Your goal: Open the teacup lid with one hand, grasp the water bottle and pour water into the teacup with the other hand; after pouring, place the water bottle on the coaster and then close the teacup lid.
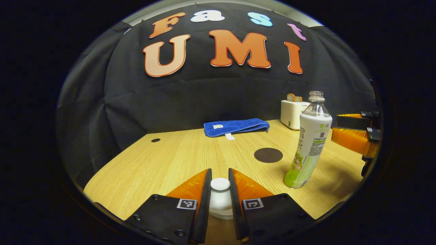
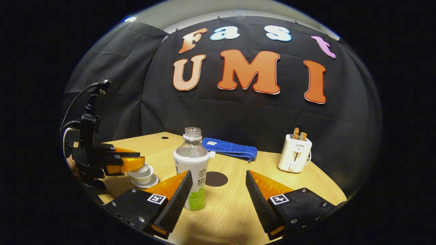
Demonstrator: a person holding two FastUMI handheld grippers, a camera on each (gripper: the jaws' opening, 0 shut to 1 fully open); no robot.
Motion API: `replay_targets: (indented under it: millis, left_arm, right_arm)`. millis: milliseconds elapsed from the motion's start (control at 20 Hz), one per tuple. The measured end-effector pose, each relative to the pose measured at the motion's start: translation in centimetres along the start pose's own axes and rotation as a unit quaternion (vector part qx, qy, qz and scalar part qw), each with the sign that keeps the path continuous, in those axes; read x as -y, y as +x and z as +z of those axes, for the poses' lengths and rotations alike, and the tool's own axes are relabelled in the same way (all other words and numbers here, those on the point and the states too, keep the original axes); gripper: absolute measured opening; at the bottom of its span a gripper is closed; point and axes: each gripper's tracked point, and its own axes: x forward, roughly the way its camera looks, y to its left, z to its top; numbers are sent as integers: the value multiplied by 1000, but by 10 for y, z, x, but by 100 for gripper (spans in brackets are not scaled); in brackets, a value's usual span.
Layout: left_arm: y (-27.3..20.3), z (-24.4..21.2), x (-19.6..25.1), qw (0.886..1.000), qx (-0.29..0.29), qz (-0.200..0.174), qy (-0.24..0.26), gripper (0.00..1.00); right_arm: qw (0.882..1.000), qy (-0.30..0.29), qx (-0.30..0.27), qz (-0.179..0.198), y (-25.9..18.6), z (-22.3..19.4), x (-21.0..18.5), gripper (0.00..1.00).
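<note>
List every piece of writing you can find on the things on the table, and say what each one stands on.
Water bottle: large characters and fine print on its label, partly hidden behind a finger, not readable with certainty.
Toaster: a small brand word on its front, too small to read reliably.
Blue towel: white tag with print, too small to read.

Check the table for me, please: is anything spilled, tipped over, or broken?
Nothing stands out. The water bottle stands upright, uncapped, on the table beside the empty coaster. The left gripper closes around the lid knob of the teacup. No spill shows.
</note>
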Motion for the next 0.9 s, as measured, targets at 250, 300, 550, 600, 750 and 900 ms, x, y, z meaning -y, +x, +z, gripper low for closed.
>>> replay_targets:
  millis: [250, 300, 550, 600, 750, 900]
  left_arm:
    - [-10, 16, -21, 999, 24, 28, -6, 35]
    - [-11, 18, -26, 999, 26, 35, -6, 31]
    - [-20, 16, -43, 998, 29, 54, -7, 34]
    - [-21, 15, -46, 998, 28, 57, -7, 31]
    - [-26, 12, -52, 998, 30, 62, -7, 35]
    - [-32, 11, -62, 997, 35, 75, -8, 35]
  right_arm:
    - [999, 11, -18, 26, 12, -13, -21, 94]
    - [999, 14, -24, 30, 15, -17, -24, 94]
    - [996, 38, -56, 54, 33, -38, -41, 89]
    - [996, 39, -64, 58, 36, -43, -45, 87]
    - [992, 58, -88, 67, 44, -59, -53, 75]
    - [992, 53, -89, 73, 44, -55, -59, 62]
